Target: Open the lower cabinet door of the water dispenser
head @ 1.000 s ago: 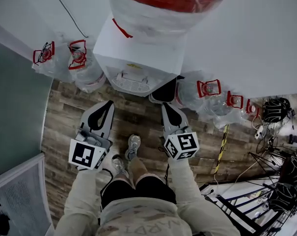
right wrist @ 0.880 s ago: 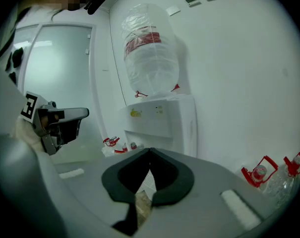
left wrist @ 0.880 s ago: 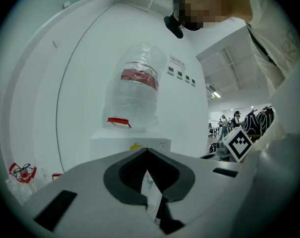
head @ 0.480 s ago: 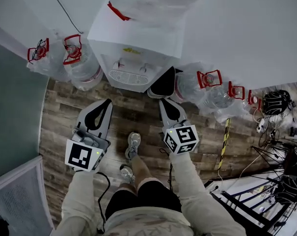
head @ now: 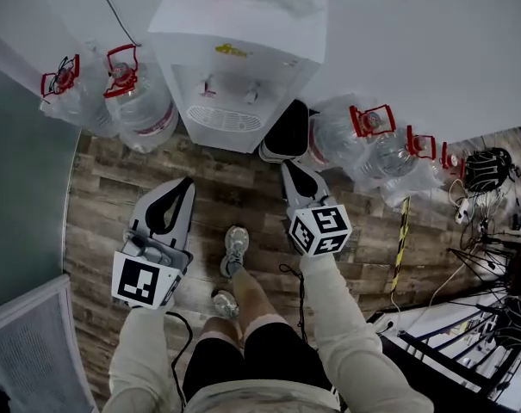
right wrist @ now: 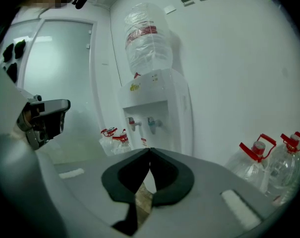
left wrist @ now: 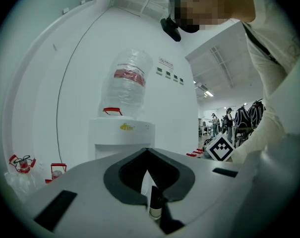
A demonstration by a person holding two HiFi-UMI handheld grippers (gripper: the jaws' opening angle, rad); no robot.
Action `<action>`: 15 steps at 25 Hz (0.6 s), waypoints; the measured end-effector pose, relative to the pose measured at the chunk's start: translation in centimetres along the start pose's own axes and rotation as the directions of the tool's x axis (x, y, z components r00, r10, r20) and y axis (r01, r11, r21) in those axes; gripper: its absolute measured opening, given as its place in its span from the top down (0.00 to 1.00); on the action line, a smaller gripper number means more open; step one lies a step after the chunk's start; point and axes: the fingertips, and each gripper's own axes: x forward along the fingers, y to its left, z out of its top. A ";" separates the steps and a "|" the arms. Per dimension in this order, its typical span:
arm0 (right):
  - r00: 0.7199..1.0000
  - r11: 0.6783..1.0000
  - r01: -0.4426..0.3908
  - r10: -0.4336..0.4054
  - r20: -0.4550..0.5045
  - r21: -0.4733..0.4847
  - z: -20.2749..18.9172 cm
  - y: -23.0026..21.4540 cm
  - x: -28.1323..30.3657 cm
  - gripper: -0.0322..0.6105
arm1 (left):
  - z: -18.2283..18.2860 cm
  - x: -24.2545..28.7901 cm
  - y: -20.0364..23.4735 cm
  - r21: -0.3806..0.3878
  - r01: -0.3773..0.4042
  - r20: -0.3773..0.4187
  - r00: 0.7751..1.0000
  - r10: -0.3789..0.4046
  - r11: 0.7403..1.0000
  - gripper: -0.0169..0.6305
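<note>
Water dispenser: stands against the wall, its lower cabinet door too foreshortened to make out; nothing suggests the opening has begun. Left gripper and right gripper: both empty, jaws pressed together, pointed forward above the floor, short of the dispenser's front.

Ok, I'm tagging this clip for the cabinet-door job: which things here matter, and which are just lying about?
For the job:
dispenser
left gripper, shut, empty
right gripper, shut, empty

Lying about:
left jugs on the floor
right jugs on the floor
striped bar
</note>
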 end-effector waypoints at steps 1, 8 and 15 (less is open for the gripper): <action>1.000 1.000 0.005 -0.005 -0.002 0.005 -0.8 -0.3 0.2 0.94 | -0.5 -0.1 -0.1 0.003 0.004 0.001 1.000 -0.004 1.000 0.97; 0.999 0.998 0.040 -0.040 -0.016 0.043 -6.8 -2.8 3.1 0.93 | -4.4 0.5 0.3 0.026 0.022 0.012 1.000 -0.022 0.999 0.97; 0.998 0.999 0.028 -0.030 -0.051 -0.028 -11.5 -4.7 7.2 0.86 | -8.1 1.8 0.6 0.004 0.039 0.031 0.999 -0.039 0.999 0.97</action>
